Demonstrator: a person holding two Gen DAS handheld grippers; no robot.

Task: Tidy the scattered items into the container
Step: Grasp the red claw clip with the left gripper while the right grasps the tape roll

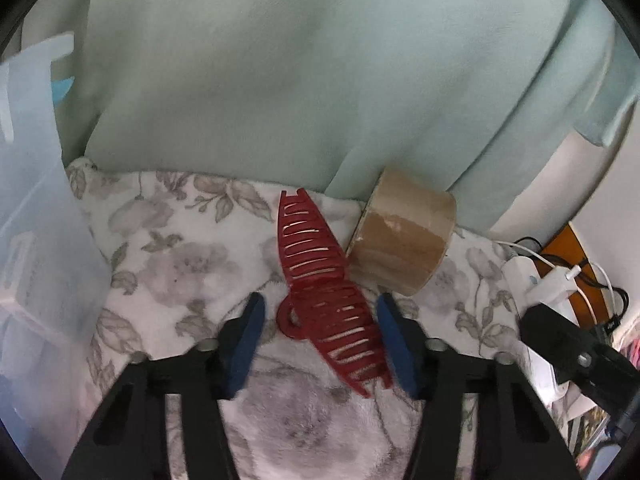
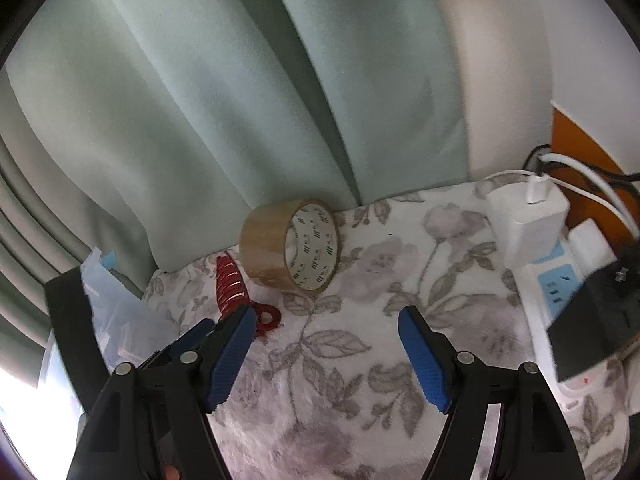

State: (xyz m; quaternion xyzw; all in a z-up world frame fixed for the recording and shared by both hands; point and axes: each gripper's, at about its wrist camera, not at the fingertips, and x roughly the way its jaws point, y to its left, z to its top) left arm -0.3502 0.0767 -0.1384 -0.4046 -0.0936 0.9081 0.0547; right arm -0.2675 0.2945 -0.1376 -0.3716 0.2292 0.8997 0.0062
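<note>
A red hair claw [image 1: 316,280] lies on the floral blanket [image 1: 180,240], its rear half between the blue pads of my left gripper [image 1: 320,304]. The right pad sits against its teeth, while a gap shows beside the left pad, so the jaws are open around it. A brown tape roll [image 1: 404,240] stands on edge just behind the claw, touching it. In the right wrist view the tape roll [image 2: 272,248] is ahead of my right gripper [image 2: 326,314], which is open over bare blanket. The red hair claw [image 2: 229,280] lies to its left. A translucent plastic container [image 1: 36,240] stands at far left.
A pale green curtain [image 1: 280,80] hangs behind the blanket. To the right sits a white power strip [image 2: 560,280] with a white charger [image 2: 528,220], cables and a black adapter [image 2: 592,320]. The translucent container [image 2: 108,304] is left of the claw.
</note>
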